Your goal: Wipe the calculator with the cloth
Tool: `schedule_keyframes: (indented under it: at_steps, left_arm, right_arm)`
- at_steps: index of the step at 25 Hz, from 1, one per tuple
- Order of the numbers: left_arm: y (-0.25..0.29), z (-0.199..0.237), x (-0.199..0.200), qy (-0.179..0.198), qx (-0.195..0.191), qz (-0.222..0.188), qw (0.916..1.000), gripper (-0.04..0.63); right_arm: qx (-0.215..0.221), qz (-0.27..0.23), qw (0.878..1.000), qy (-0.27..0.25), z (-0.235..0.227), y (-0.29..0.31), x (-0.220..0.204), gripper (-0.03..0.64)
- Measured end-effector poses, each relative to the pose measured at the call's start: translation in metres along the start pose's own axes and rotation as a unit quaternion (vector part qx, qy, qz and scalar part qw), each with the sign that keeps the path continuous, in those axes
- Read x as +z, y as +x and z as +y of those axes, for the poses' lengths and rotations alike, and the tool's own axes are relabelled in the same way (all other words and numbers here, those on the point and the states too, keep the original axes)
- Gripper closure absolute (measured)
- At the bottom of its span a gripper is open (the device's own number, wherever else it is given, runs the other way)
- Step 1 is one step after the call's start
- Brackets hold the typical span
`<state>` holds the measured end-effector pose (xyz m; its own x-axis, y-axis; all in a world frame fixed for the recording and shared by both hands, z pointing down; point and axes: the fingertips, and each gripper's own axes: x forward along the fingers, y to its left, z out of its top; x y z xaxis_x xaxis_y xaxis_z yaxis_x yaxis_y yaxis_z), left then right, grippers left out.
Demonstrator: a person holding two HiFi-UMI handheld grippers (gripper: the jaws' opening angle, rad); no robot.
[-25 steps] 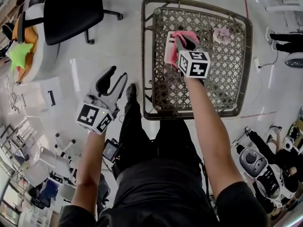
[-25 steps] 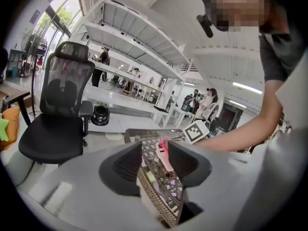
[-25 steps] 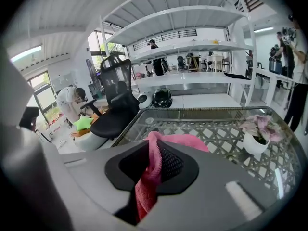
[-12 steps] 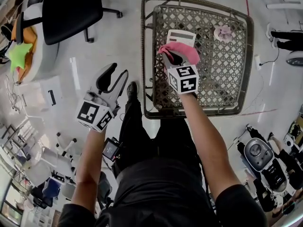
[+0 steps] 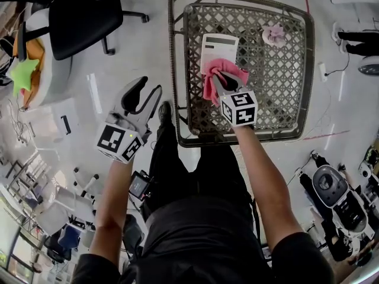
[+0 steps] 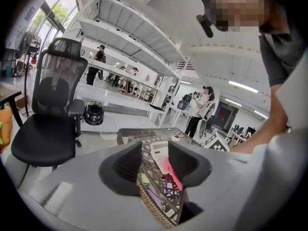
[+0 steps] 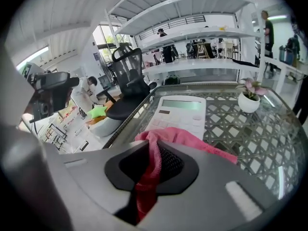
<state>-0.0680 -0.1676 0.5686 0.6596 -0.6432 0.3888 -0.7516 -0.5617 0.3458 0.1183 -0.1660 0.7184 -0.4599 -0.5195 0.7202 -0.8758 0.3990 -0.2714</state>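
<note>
Our right gripper (image 5: 221, 86), clamped on the cloth (image 5: 213, 76), has drawn back to the near edge of the calculator (image 5: 219, 45); left gripper (image 5: 141, 98) gapes empty. Unbraced, the calculator may skid.

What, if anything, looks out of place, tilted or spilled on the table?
Nothing stands out. The calculator lies flat on the table, the potted plant stands upright at a far corner, and the cloth, pinched in the right hand-held gripper, rests on the calculator's near end.

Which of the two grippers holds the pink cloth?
The right gripper: its jaws are shut on the pink cloth at the calculator's near edge. The left gripper hangs open and empty, beside the table.
</note>
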Motion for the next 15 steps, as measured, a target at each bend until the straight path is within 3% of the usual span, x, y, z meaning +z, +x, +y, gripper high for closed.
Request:
schedule_keyframes:
  at_steps: [8, 15]
  left_arm:
    - [0.005, -0.007, 0.002, 0.003, -0.002, 0.000, 1.0000, 0.405]
    - [0.002, -0.007, -0.002, 0.000, 0.001, -0.001, 1.0000, 0.405]
  right_arm:
    - [-0.062, -0.019, 0.997, 0.034, -0.063, -0.015, 0.015, 0.581]
    - [-0.086, -0.034, 0.994, 0.051, -0.091, -0.002, 0.041, 0.581]
